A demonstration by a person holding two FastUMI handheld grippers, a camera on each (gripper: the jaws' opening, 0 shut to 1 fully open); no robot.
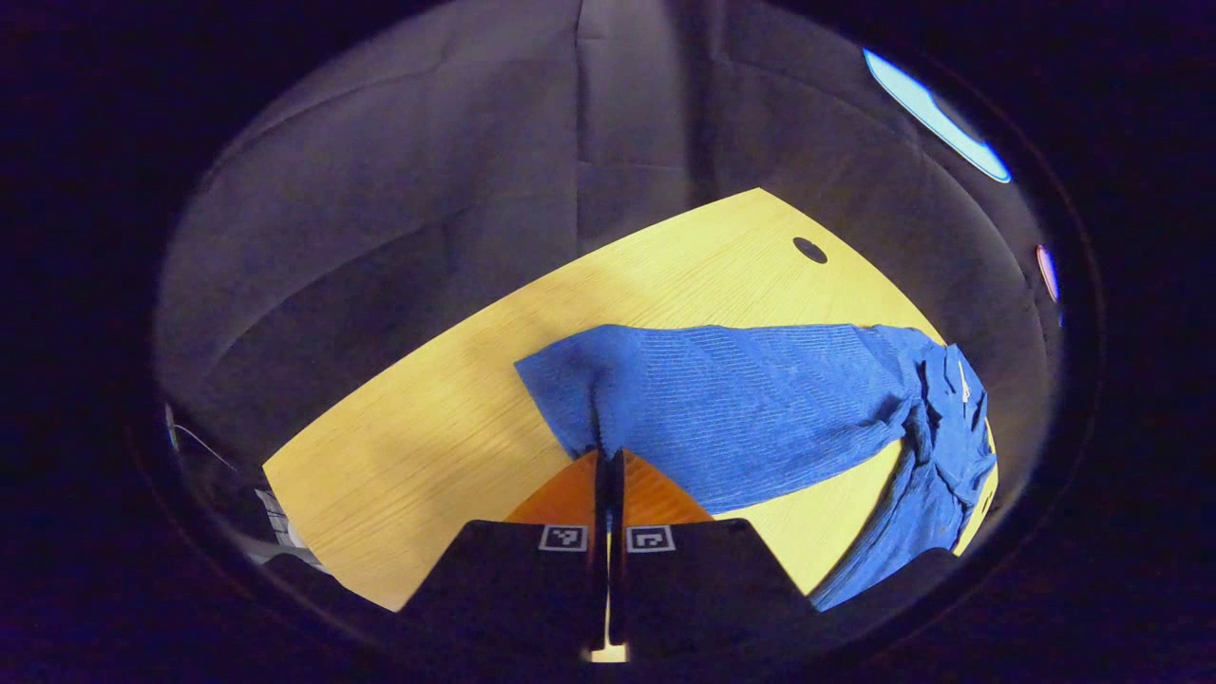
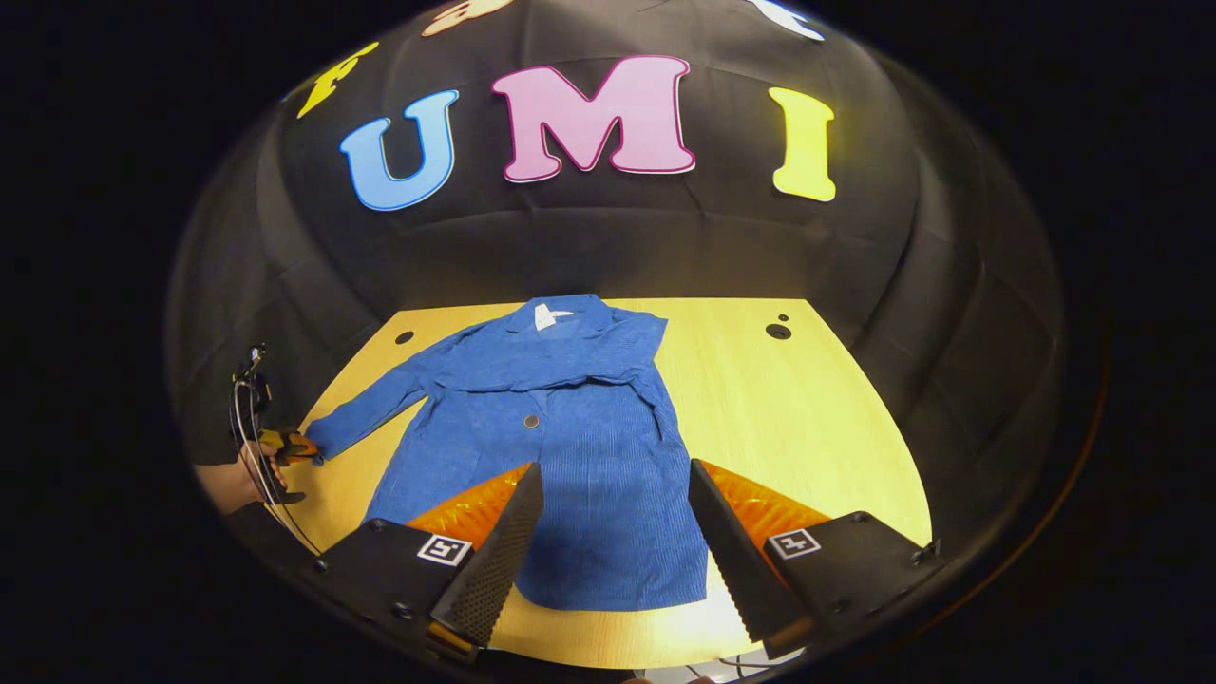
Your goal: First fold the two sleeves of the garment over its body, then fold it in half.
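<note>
A blue ribbed jacket (image 2: 570, 446) lies flat on the yellow wooden table (image 2: 817, 427), collar toward the back wall. One sleeve (image 2: 560, 372) lies folded across the chest. The other sleeve (image 2: 366, 413) stretches out to the left. In the left gripper view this outstretched sleeve (image 1: 722, 399) runs right toward the bunched body (image 1: 940, 446). My left gripper (image 1: 608, 456) is shut on the sleeve's cuff; from the right gripper view I see that gripper (image 2: 290, 445) in a hand at the cuff. My right gripper (image 2: 613, 475) hangs open above the jacket's lower body, holding nothing.
Round cable holes (image 2: 778, 331) (image 2: 405, 336) sit near the table's back corners, one hole (image 1: 809, 250) in the left gripper view. Bare table (image 1: 408, 475) lies left of the cuff. Black cloth walls surround the table. Cables (image 2: 249, 418) hang by the hand.
</note>
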